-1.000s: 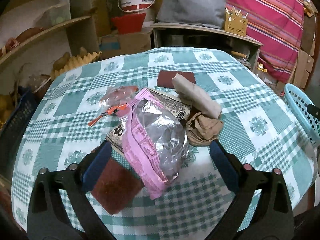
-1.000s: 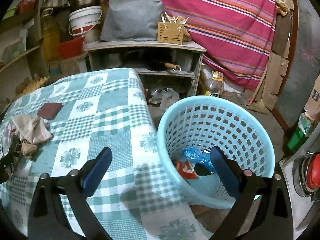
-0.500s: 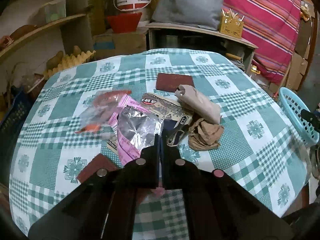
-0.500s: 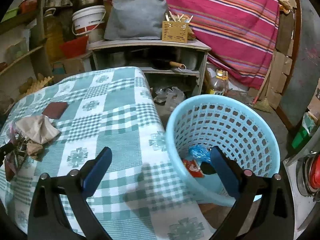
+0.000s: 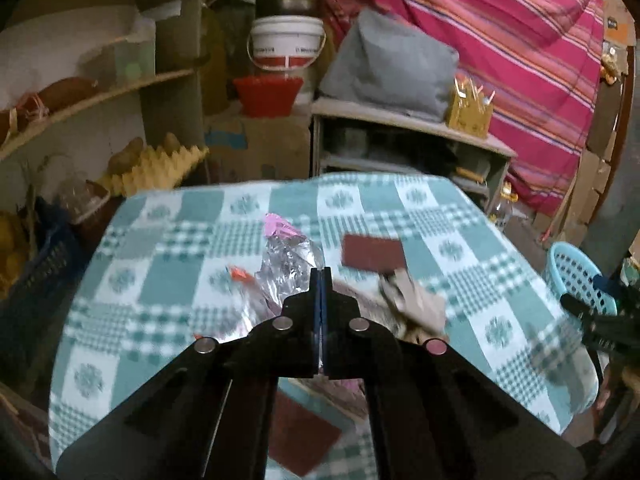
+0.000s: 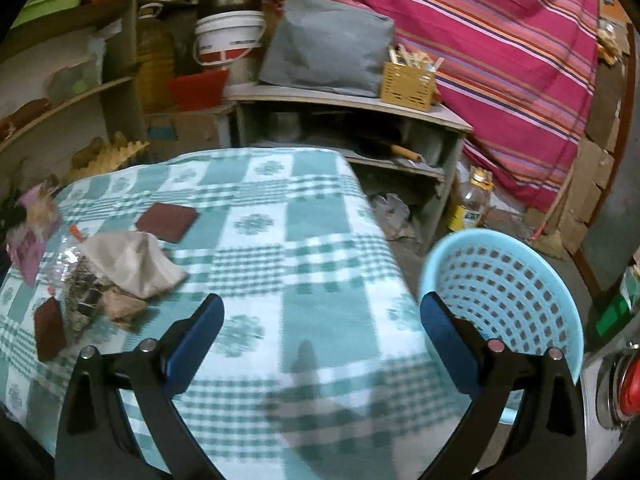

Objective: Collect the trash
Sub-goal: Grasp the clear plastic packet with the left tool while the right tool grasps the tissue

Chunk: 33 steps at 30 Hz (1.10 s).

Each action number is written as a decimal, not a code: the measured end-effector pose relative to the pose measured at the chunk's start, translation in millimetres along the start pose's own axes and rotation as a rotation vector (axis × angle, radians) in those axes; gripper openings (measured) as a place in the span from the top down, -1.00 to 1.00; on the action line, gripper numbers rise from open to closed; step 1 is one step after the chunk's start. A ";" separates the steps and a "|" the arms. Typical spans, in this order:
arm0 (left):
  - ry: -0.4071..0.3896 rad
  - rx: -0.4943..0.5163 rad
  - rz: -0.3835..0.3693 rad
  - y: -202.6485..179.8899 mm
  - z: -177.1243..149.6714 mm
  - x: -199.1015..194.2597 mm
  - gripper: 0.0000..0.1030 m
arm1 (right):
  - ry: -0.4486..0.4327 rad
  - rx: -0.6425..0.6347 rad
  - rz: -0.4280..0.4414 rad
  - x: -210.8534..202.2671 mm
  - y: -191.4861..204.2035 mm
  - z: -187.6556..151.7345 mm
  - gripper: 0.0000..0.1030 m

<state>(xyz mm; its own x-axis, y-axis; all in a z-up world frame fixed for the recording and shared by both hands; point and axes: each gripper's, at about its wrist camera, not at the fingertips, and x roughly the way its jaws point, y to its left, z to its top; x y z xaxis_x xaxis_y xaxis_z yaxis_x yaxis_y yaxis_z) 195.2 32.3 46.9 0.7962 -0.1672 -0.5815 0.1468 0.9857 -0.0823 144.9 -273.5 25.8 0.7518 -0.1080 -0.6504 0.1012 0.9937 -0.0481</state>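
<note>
My left gripper (image 5: pixel 320 276) is shut on the pink and silver foil wrapper (image 5: pixel 286 258) and holds it lifted above the checked table (image 5: pixel 180 240); the wrapper stands up over the jaws. It also shows at the left of the right wrist view (image 6: pixel 30 236). Crumpled beige paper (image 5: pixel 416 304) and other wrappers lie beside it, seen in the right wrist view too (image 6: pixel 128 264). My right gripper (image 6: pixel 320 332) is open and empty over the table's right edge, beside the light blue trash basket (image 6: pixel 512 292).
Dark red mats lie on the table (image 5: pixel 374 254) (image 6: pixel 168 222) (image 6: pixel 48 328). A grey shelf unit (image 6: pixel 360 120) with a yellow box stands behind the table. A bottle (image 6: pixel 472 204) stands on the floor. The basket also shows at the right of the left wrist view (image 5: pixel 576 276).
My left gripper closed on the foil wrapper and lifted it off the table. My right gripper swung left, so the basket now sits further right in its view.
</note>
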 end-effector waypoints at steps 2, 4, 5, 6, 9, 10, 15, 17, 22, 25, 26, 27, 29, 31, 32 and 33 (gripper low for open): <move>-0.011 -0.009 -0.009 8.9 6.3 2.3 1.00 | -0.004 -0.021 0.016 0.0 14.5 4.1 -0.87; -0.018 -0.019 -0.008 16.8 8.0 4.9 1.00 | -0.006 -0.047 0.030 0.4 30.8 7.2 -0.87; -0.018 -0.027 -0.009 22.0 6.5 7.5 1.00 | -0.006 -0.057 0.038 1.1 37.1 8.3 -0.87; -0.014 -0.035 -0.009 25.0 5.5 10.3 1.00 | -0.007 -0.066 0.049 1.9 44.9 9.2 -0.87; 0.000 -0.039 -0.002 32.5 1.4 17.0 1.00 | 0.004 -0.092 0.083 8.5 69.6 9.6 -0.87; -0.002 -0.036 0.001 34.4 1.3 17.9 1.00 | 0.007 -0.099 0.088 10.4 75.3 9.5 -0.87; 0.004 -0.064 0.001 49.4 -1.4 21.8 1.00 | 0.029 -0.166 0.133 24.7 121.6 4.7 -0.87; 0.007 -0.068 0.009 52.8 -2.4 23.3 1.00 | 0.034 -0.194 0.140 30.9 138.9 3.8 -0.87; 0.016 -0.068 0.029 57.2 -4.9 28.7 1.00 | 0.036 -0.244 0.127 44.6 168.3 6.5 -0.87; 0.015 -0.062 0.039 58.9 -4.8 30.2 1.00 | 0.040 -0.250 0.113 53.8 174.9 10.6 -0.85; 0.015 -0.063 0.040 59.7 -4.8 30.8 1.00 | 0.044 -0.245 0.115 56.7 175.0 12.6 -0.84; 0.015 -0.064 0.041 60.5 -4.6 31.4 1.00 | 0.045 -0.240 0.116 58.6 174.4 14.1 -0.79; 0.016 -0.065 0.042 61.4 -4.1 32.7 1.00 | 0.052 -0.235 0.126 62.3 172.7 17.7 -0.37; 0.019 -0.067 0.043 61.8 -3.8 34.3 1.00 | 0.068 -0.229 0.145 64.9 170.4 19.4 -0.06; 0.021 -0.067 0.043 61.8 -3.8 35.3 1.00 | 0.075 -0.221 0.160 66.1 168.1 20.9 0.03; 0.022 -0.067 0.043 61.2 -3.5 35.6 1.00 | 0.077 -0.217 0.168 66.5 166.3 21.5 0.07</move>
<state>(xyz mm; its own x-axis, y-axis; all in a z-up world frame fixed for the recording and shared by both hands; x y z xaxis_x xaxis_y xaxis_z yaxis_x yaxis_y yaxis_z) 230.5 86.7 18.3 0.7878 -0.1250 -0.6032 0.0727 0.9912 -0.1106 225.8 -116.1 -9.2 0.6939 0.0530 -0.7181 -0.1686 0.9815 -0.0904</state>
